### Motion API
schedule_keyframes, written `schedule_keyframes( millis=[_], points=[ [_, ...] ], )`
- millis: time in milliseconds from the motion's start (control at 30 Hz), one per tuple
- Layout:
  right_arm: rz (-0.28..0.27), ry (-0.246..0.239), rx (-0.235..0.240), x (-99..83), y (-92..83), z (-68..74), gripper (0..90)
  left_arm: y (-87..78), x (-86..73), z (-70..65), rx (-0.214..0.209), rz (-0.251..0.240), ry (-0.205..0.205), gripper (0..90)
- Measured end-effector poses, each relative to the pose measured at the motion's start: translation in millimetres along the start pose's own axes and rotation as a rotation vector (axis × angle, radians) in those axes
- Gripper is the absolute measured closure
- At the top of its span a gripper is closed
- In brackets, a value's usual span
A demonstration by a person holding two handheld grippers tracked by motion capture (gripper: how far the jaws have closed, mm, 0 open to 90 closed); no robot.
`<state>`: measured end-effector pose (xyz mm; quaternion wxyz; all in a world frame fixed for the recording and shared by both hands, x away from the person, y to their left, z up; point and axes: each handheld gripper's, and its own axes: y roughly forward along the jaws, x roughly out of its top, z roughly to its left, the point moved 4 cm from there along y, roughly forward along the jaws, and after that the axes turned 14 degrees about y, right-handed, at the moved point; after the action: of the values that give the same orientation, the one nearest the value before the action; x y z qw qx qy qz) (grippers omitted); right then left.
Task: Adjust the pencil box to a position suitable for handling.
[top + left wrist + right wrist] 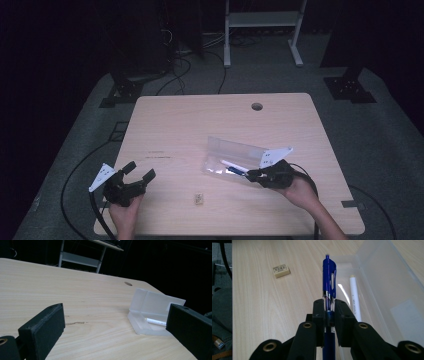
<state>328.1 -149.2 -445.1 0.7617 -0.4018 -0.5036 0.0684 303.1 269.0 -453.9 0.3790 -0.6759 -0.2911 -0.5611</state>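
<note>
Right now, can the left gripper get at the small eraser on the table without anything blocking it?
Probably yes. The left gripper is open and holds nothing, and only bare table lies between it and the eraser. The open pencil case stands farther off, beside the right gripper.

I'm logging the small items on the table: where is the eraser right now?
In the high view the eraser lies alone on the wooden table near its front edge, between the two hands, nearer than the open clear pencil case and to its left.

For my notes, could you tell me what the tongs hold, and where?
Right tongs clamp the blue pen mid-barrel; left tongs hold nothing.
</note>
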Motion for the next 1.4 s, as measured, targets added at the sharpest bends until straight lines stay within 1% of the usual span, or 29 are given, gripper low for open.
schedule_keyframes(
  millis=[167, 467, 933, 967, 1000, 1167, 1200, 1233, 1300, 1400],
  points=[
    [-0.005, 0.005, -0.005, 8.0, 2.4, -3.4, 79.0, 0.0, -0.1, 0.2, 0.0, 0.001, 0.001, 1.1],
    [0.016, -0.018, -0.008, 19.7, 10.1, -5.8, 79.0, -0.6, 0.3, 0.2, 0.001, -0.003, 0.001, 1.1],
    [0.034, -0.024, -0.012, 33.8, 19.5, -14.1, 78.9, 1.1, -2.3, 3.2, -0.001, 0.015, 0.008, 1.2],
    [0.036, -0.031, -0.012, 35.6, 20.6, -14.9, 79.0, -0.1, -2.3, 3.4, 0.001, 0.017, 0.013, 1.2],
    [0.041, -0.027, -0.014, 37.4, 21.7, -14.8, 79.0, -1.0, -1.8, 3.2, 0.005, 0.011, 0.01, 1.2],
    [0.042, -0.041, -0.017, 47.4, 26.9, -17.2, 79.0, -4.0, -1.1, 4.5, 0.011, 0.002, 0.009, 1.1],
    [0.05, -0.04, -0.022, 49.7, 28.6, -16.7, 79.0, -3.9, -1.1, 4.6, 0.011, 0.002, 0.008, 1.2],
    [0.047, -0.051, -0.023, 50.7, 29.6, -17.0, 78.9, -3.7, -1.2, 4.8, 0.01, 0.004, 0.009, 1.1],
    [0.052, -0.046, -0.022, 52.4, 32.9, -16.6, 78.9, -3.1, -1.3, 4.9, 0.007, 0.006, 0.009, 1.1],
    [0.061, -0.052, -0.021, 51.4, 38.2, -16.9, 78.9, -3.5, -1.4, 4.8, 0.007, 0.007, 0.011, 1.2]
  ],
)
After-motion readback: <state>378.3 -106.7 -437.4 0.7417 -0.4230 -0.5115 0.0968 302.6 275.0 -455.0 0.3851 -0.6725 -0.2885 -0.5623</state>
